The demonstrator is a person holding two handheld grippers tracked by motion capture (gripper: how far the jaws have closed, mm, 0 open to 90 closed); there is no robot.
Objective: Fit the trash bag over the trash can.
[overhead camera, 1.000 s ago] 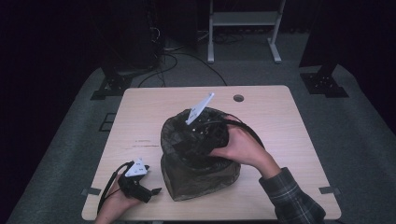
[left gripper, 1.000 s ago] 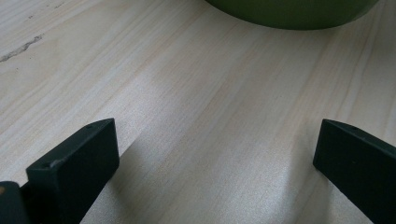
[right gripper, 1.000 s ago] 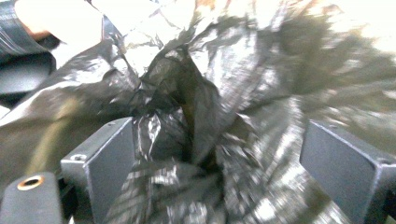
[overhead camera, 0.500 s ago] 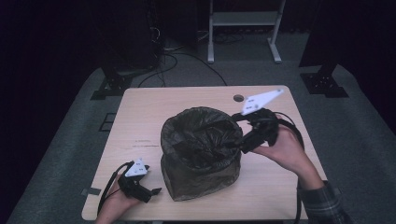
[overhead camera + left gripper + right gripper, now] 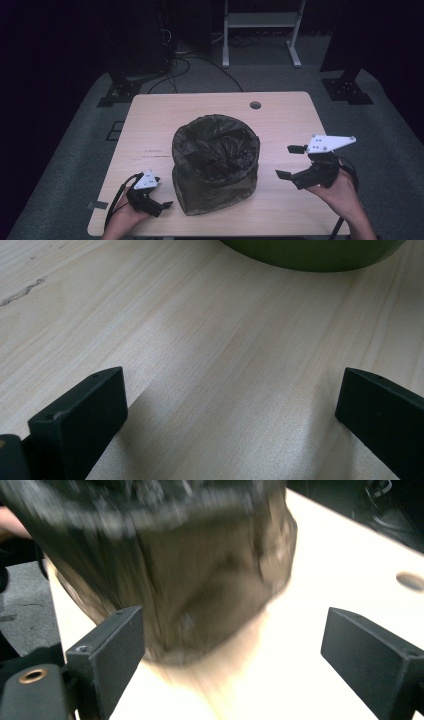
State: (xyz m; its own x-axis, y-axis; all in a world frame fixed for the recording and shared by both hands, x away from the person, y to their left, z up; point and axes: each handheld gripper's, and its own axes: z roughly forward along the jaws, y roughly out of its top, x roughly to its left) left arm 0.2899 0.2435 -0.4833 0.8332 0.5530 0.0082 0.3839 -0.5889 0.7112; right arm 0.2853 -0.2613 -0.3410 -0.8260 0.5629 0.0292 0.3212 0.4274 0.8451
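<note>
A bin with a black bag folded over its rim stands in the middle of the surface. The right gripper waits beside it with jaws wide apart, and the left gripper rests low, also apart. If the right gripper bumps the bin's side, the light bin could slide or tip, or the thin bag could slip off the rim.
</note>
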